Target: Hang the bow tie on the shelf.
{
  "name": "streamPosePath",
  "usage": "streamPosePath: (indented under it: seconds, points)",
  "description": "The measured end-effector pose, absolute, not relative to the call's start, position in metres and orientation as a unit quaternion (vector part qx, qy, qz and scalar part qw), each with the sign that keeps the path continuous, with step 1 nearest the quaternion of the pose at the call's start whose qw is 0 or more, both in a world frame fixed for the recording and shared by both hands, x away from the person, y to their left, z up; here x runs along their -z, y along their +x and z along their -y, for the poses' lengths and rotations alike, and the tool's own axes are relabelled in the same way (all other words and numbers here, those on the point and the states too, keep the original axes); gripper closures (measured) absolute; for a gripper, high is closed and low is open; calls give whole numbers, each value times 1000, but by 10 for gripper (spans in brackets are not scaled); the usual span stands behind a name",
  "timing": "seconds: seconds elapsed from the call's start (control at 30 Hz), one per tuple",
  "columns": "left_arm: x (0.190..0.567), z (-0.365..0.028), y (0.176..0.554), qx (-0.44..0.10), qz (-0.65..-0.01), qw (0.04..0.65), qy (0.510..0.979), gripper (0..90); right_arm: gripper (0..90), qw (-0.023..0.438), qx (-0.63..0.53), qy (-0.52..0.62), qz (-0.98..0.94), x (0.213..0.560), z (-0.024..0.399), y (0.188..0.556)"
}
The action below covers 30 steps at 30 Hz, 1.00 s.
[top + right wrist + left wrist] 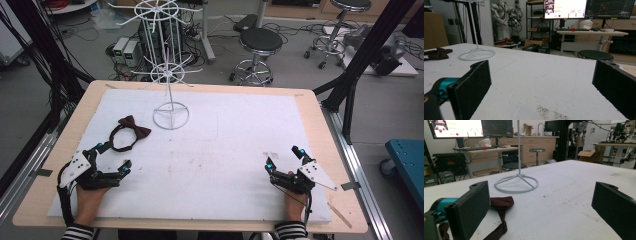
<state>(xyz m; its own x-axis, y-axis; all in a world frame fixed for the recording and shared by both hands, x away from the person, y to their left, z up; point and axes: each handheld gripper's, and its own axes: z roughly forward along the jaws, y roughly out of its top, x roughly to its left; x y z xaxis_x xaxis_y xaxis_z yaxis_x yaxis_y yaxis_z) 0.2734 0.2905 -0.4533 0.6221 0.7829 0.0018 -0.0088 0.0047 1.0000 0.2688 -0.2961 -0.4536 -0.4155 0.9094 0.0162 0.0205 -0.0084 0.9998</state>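
The left gripper [113,156] rests on the white mat [225,150] at the lower left of the high view, held by the person's left hand [90,197]. Its jaws stand spread wide with nothing between them. The dark red bow tie [131,131] lies flat on the mat in the left part of that frame, just above the left gripper. One fingertip sits close beside the strap loop; whether it touches cannot be told. In the left gripper view, the bow tie [500,203] appears at the lower left, partly behind the left-hand jaw, with its strap running toward the bottom edge.

The right gripper [284,157] rests at the lower right of the high view, held by the right hand [295,202]. Its jaws are also released and empty, with bare mat between them in the right gripper view.

The white wire stand [170,75] stands upright at the upper centre of the high view. Its ring base sits on the mat, to the right of the bow tie and apart from it.
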Motion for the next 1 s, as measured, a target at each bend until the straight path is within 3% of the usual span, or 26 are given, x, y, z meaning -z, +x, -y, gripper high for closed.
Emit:
streamPosePath:
  seconds: [1.0]
  points:
    - [438,-299,276,-290,-304,649,635,24,13,374,-590,393,-598,453,296,269]
